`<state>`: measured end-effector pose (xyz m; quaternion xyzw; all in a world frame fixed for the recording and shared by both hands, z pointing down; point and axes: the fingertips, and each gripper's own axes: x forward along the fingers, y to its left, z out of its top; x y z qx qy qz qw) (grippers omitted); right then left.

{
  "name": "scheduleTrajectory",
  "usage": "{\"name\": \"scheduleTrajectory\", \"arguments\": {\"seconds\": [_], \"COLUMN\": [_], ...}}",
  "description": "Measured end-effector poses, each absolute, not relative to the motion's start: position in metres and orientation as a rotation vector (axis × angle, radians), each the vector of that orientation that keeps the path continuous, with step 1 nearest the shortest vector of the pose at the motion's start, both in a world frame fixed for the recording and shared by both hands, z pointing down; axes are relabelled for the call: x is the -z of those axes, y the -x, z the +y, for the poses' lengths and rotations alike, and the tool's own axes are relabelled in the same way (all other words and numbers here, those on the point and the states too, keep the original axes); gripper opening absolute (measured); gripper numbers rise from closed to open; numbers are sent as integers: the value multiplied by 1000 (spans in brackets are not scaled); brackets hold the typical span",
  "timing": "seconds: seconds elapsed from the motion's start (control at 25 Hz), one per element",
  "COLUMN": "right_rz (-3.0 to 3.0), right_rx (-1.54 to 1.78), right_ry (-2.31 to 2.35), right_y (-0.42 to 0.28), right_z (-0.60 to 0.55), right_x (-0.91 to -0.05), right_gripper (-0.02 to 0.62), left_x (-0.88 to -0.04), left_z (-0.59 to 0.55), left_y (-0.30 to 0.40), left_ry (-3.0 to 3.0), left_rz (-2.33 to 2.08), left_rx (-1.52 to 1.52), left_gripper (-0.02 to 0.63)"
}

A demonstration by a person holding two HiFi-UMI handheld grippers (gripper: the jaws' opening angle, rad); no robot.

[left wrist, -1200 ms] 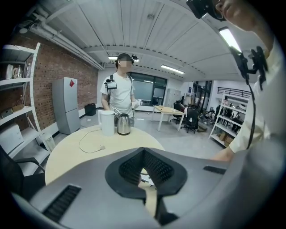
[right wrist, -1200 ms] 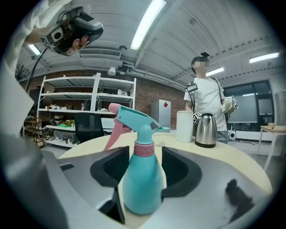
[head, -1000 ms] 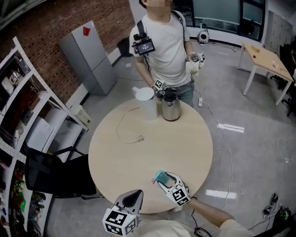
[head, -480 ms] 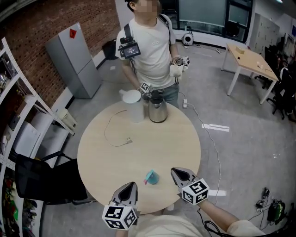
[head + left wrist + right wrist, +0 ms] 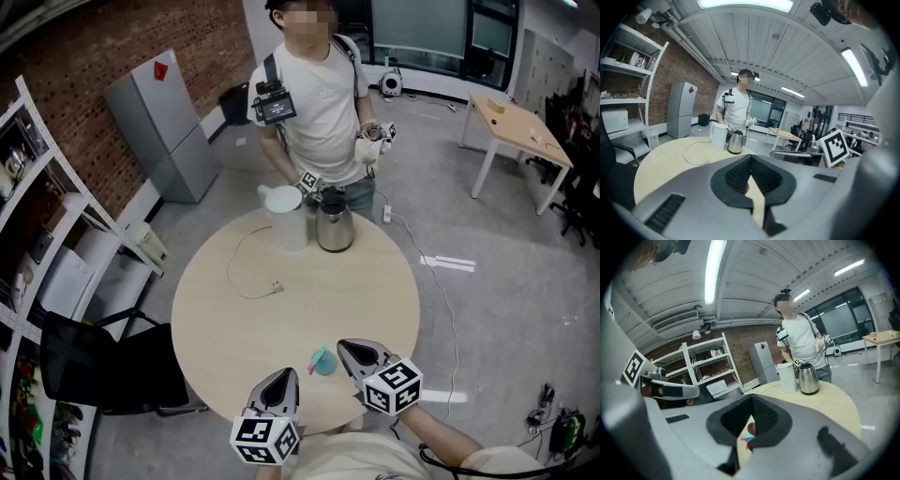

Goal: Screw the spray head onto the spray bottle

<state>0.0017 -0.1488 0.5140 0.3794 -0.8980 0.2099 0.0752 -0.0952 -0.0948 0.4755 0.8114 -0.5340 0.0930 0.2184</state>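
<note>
Beige table (image 5: 281,323), teal spray head (image 5: 322,360), left hand-held gripper (image 5: 285,374) closed, right hand-held gripper (image 5: 344,346) just closed empty

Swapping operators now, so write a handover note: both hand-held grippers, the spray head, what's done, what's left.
Left hand-held gripper: shut, empty, over the table's near edge.
Right hand-held gripper: jaws just closed, on nothing.
Spray head: loose on the table beside the right one's tip.
Spray bottle: not in view.
Done: nothing screwed on. Left: find the bottle, pick up the head, screw it on.

Bright, even light from ceiling strips (image 5: 745,3), sharp, fisheye-bent edges
</note>
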Motion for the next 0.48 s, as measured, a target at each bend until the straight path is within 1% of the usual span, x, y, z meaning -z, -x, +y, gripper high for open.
{"name": "scheduleTrajectory", "arguments": {"seconds": [0.24, 0.48], "right_rz": [-2703, -2713], "right_rx": [-563, -574], "right_ry": [-1119, -1100], "right_y": [7, 7], "right_z": [-146, -141], "right_x": [-502, -493], "right_gripper": [6, 6], "left_x": [-476, -471], "left_z": [-92, -92], "left_y": [103, 97], "left_ry": [-2236, -2246], "left_rz": [-1481, -1465], "left_rx": [-239, -237], "left_gripper": [8, 8]}}
